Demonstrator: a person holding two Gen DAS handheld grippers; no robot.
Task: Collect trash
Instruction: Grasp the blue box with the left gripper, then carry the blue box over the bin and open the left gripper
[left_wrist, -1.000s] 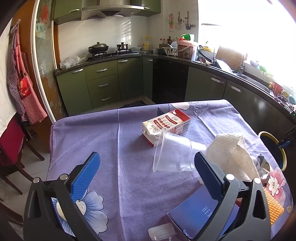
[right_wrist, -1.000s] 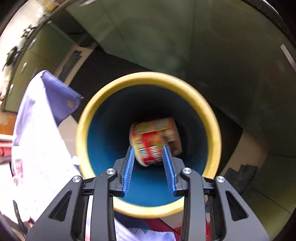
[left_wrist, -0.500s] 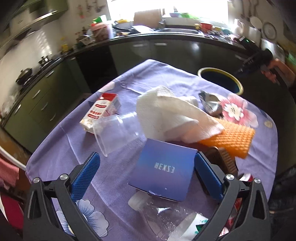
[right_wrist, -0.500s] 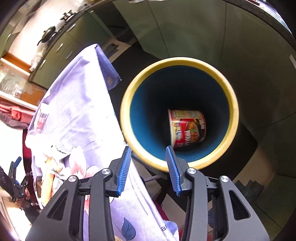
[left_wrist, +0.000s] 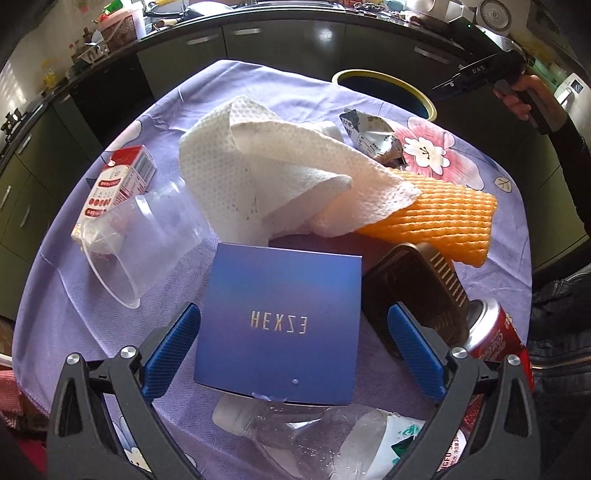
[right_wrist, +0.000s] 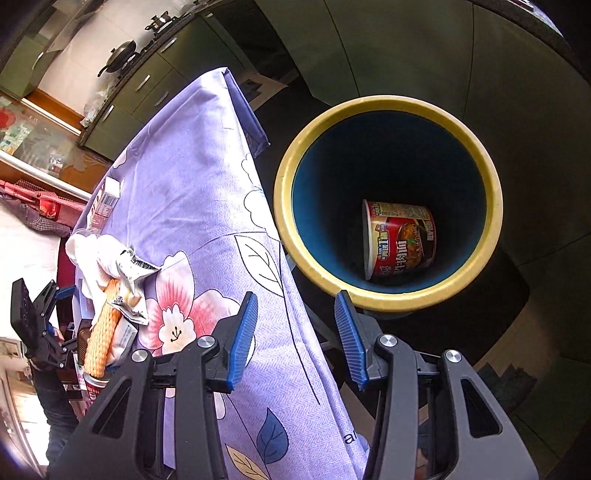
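My left gripper (left_wrist: 291, 314) hangs open and wide over a blue "HEXZE" box (left_wrist: 280, 321) on the purple tablecloth; the box lies between the fingers and the pads stand clear of its sides. Around the box lie a white paper towel (left_wrist: 258, 173), a clear plastic cup (left_wrist: 140, 236), a red-and-white carton (left_wrist: 118, 181), orange foam netting (left_wrist: 436, 218), a foil wrapper (left_wrist: 369, 136), a red can (left_wrist: 495, 336) and a plastic bottle (left_wrist: 314, 439). My right gripper (right_wrist: 295, 299) is open and holds nothing, above the table's edge beside the yellow-rimmed bin (right_wrist: 384, 299). An instant noodle cup (right_wrist: 399, 240) lies in the bin.
A dark brown flat object (left_wrist: 413, 284) sits right of the box. The bin (left_wrist: 424, 99) stands just past the table's far edge. Dark green cabinets (left_wrist: 295, 40) ring the table. The person's hand (left_wrist: 524, 92) holds the right gripper at the upper right.
My left gripper tipped down and swung right, from the carton and cup to over the blue box. My right gripper drew back from the bin and its jaws widened; the noodle cup rests inside.
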